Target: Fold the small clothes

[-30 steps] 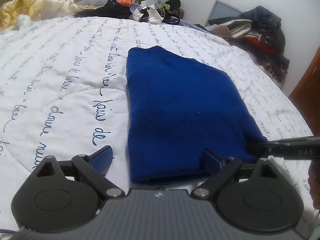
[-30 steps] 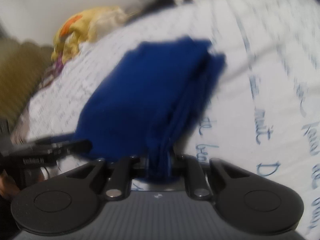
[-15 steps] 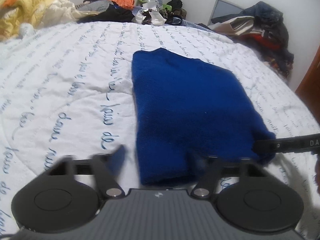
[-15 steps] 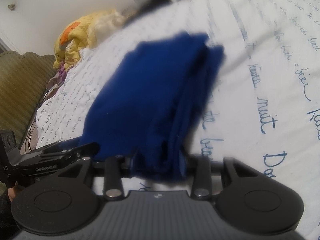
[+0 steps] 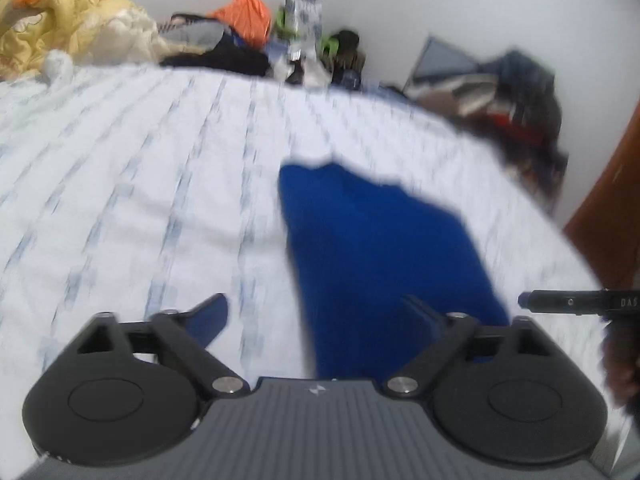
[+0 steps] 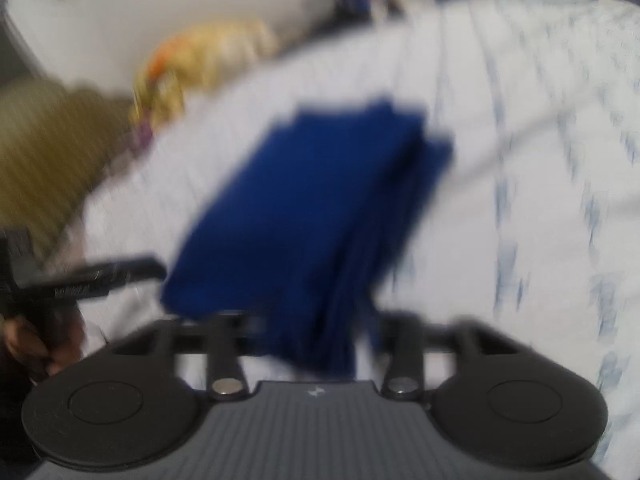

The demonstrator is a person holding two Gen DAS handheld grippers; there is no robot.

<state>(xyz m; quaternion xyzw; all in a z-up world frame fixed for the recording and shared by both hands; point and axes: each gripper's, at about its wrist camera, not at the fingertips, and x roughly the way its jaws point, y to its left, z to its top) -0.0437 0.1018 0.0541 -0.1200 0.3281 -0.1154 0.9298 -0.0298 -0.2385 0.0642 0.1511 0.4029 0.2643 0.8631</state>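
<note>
Left gripper (image 5: 316, 316) jaws opening wide, straddling near edge of blue garment (image 5: 384, 240), unpinched; right gripper (image 6: 316, 320) opening, likewise.

1 folded blue garment (image 5: 384, 248) lies on 1 bed (image 5: 140, 200), which wears 1 white quilt with blue script. 2 tools are in view: the left tool (image 5: 320, 316) and the right tool (image 6: 316, 328), each with 2 fingers. At the far left sits 1 yellow blanket (image 5: 48, 28) with orange patches. 1 orange item (image 5: 246, 16) tops the far clutter. 1 heap of dark clothes (image 5: 520, 108) fills the far right.
</note>
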